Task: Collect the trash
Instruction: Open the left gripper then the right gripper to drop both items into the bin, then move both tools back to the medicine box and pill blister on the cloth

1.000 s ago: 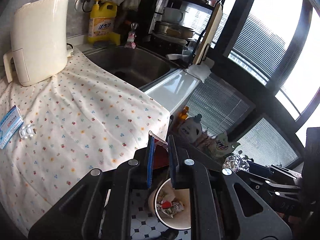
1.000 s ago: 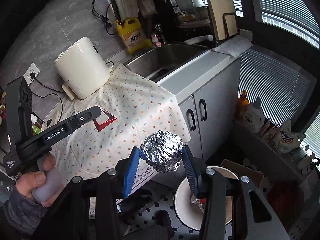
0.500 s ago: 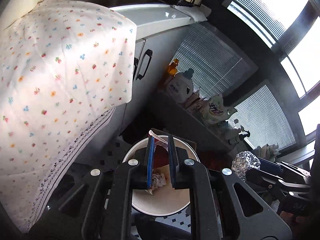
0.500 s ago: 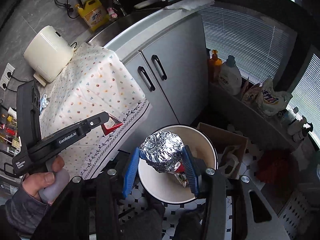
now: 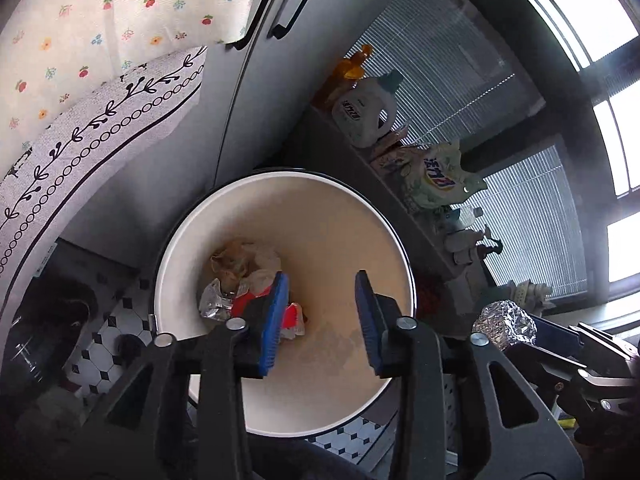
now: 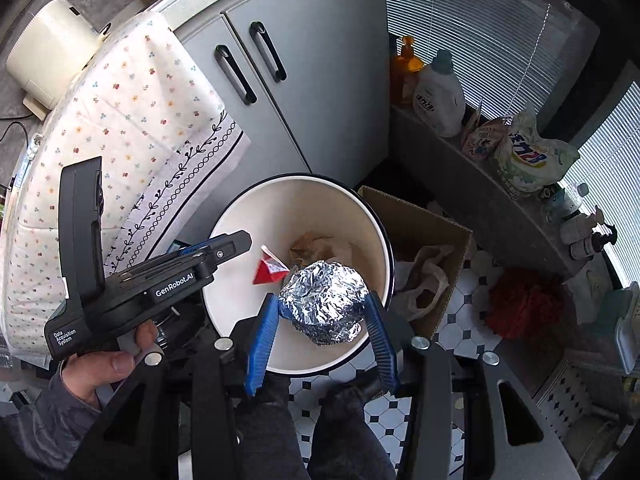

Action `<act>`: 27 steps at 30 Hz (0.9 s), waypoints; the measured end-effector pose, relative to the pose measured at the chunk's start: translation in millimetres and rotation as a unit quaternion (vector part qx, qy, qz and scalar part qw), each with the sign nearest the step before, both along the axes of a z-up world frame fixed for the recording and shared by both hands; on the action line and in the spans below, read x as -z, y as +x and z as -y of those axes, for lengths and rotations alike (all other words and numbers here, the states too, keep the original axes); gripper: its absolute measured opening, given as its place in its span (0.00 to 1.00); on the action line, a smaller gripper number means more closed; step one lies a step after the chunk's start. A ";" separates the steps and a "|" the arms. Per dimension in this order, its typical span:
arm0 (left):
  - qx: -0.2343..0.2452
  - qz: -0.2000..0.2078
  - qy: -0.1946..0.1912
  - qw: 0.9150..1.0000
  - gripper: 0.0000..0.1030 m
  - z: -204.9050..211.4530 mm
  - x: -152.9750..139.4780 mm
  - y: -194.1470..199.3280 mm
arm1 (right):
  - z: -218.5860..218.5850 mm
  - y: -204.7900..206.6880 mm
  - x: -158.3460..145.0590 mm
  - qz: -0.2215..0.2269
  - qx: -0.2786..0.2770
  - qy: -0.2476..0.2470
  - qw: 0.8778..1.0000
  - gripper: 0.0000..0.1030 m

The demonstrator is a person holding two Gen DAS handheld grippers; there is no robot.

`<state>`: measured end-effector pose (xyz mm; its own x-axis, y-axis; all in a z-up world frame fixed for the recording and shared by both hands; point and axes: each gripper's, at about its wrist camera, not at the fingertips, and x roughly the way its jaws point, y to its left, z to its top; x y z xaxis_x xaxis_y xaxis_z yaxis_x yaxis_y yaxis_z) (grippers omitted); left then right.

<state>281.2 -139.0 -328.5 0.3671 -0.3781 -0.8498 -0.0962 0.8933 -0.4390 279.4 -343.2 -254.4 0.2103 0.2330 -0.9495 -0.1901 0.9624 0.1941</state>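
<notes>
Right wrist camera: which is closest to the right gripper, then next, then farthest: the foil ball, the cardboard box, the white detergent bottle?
1. Foil ball: clamped between the right gripper's fingers.
2. Cardboard box: on the floor, to the right of the bin.
3. White detergent bottle: up on the window ledge, farthest.

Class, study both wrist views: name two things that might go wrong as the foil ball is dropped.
1. The foil ball hangs near the bin's near rim; released here, it might bounce out onto the floor.
2. The cardboard box sits against the bin, so a drift sideways might drop it there.
</notes>
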 end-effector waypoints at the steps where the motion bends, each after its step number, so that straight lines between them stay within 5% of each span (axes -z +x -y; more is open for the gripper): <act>1: -0.007 0.003 -0.001 1.000 0.48 -2.8 0.6 -1.0 | -0.4 0.2 2.8 -0.002 -0.001 -0.004 1.000 0.43; 4: -0.026 0.012 -0.007 1.000 0.60 -13.5 -3.6 -4.7 | -3.1 -0.2 9.0 -0.008 -0.008 -0.012 1.000 0.43; 12: -0.038 0.028 0.016 0.999 0.68 -49.2 -32.5 -24.1 | -28.4 6.4 8.3 0.002 -0.023 0.000 1.000 0.45; 15: -0.041 0.030 0.022 0.998 0.69 -64.6 -46.6 -30.1 | -38.5 9.8 9.1 0.000 -0.015 -0.020 1.000 0.71; 23: -0.049 0.072 0.041 0.995 0.73 -106.5 -110.0 -35.1 | -58.5 9.0 -21.3 0.013 -0.001 -0.029 1.000 0.81; 27: -0.055 0.111 0.052 0.991 0.85 -132.0 -152.1 -39.2 | -73.3 8.0 -58.3 0.048 0.006 -0.007 0.999 0.88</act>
